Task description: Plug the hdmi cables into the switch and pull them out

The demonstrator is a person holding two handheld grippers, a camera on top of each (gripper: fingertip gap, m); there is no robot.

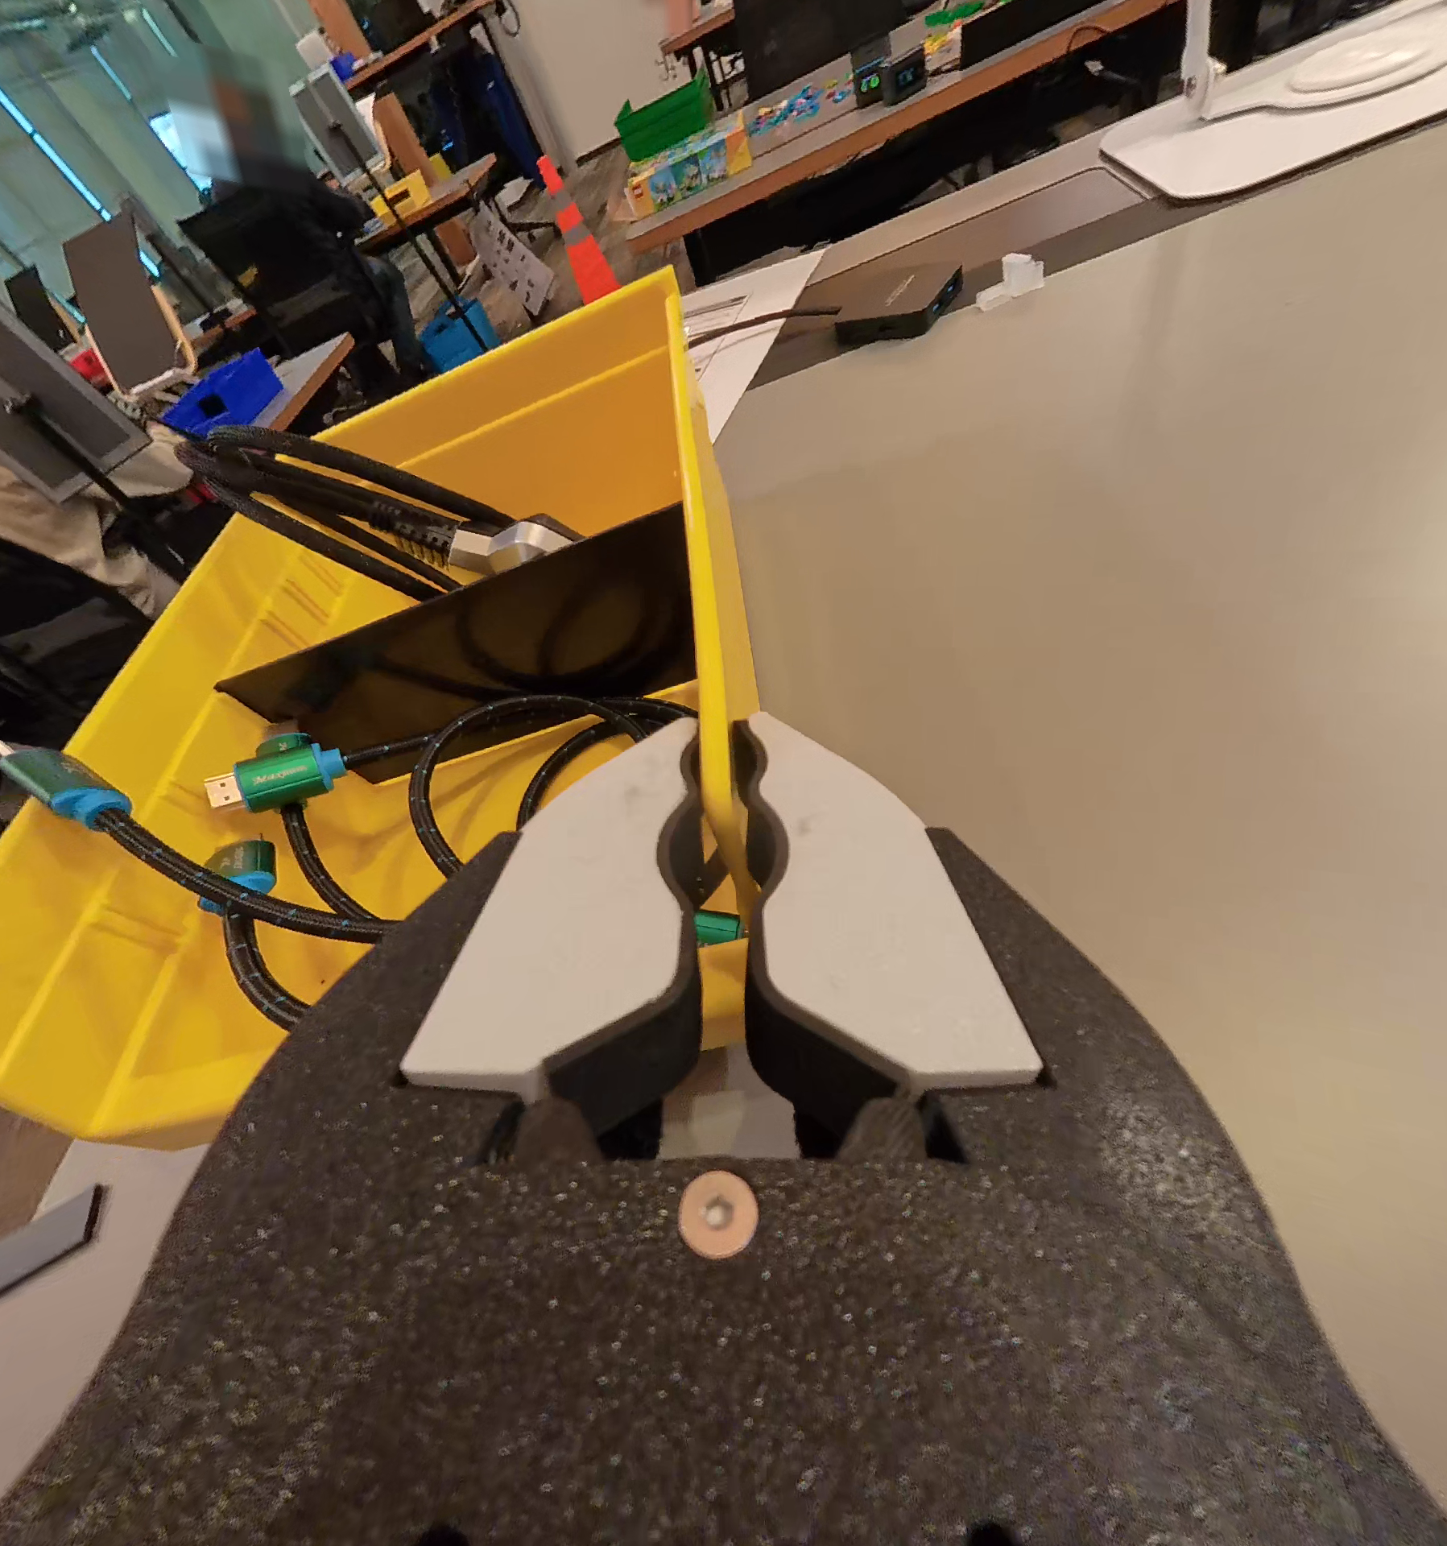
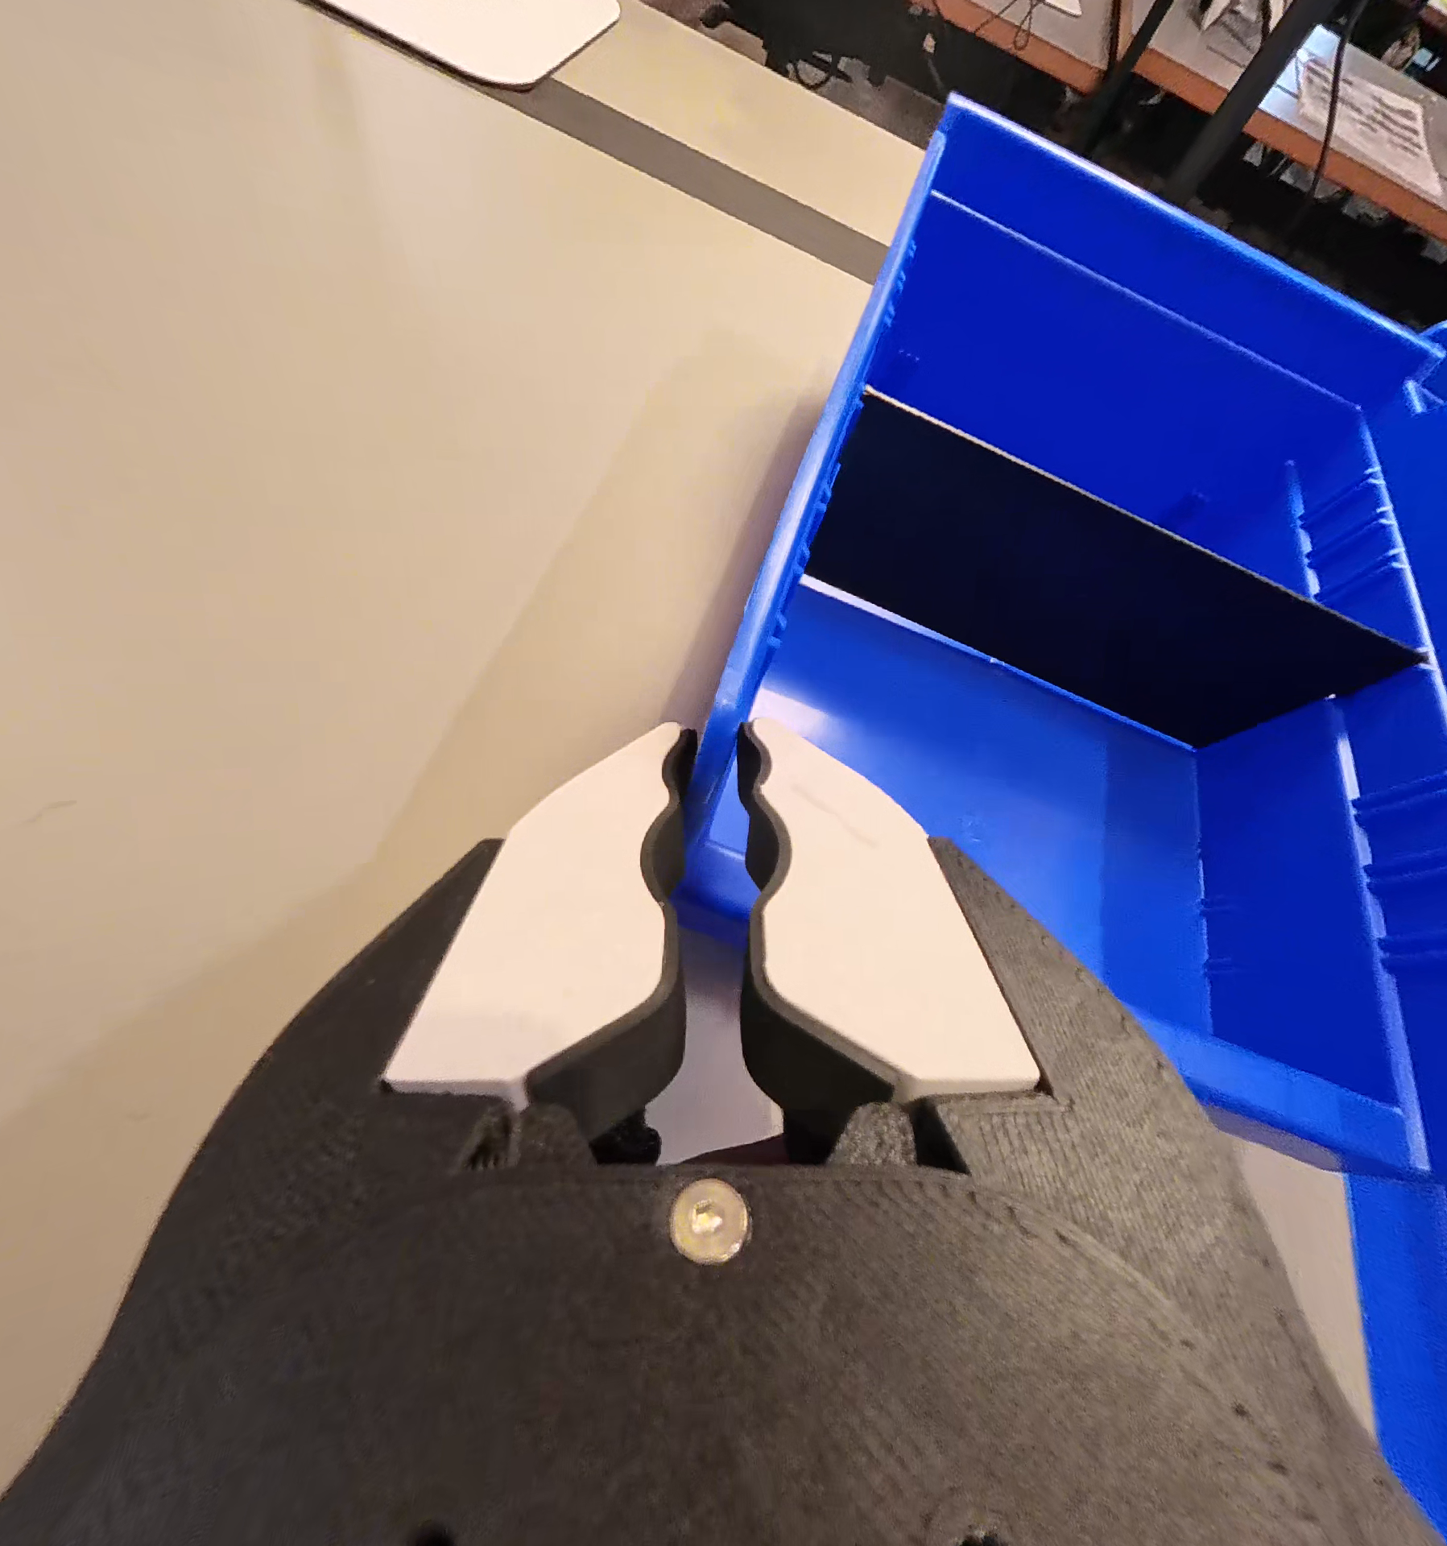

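The left gripper (image 1: 717, 740) has its jaws closed on the side wall of a yellow plastic bin (image 1: 707, 586); left of them, braided green-plugged HDMI cables (image 1: 285, 778) lie inside, and a small black switch box (image 1: 900, 303) sits on the worktop (image 1: 1121, 669) far ahead. The right gripper (image 2: 717, 736) has its jaws clamped on the wall of a blue plastic bin (image 2: 787, 636).

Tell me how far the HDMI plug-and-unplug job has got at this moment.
Nothing looks plugged yet. The green-and-blue-ended braided HDMI cables lie loose in the yellow plastic bin, and the small black switch box sits far off on the table. In hand: the left hand-held gripper pinches the yellow bin's wall; the right hand-held gripper straddles the blue plastic bin wall. All plugging and pulling remains.
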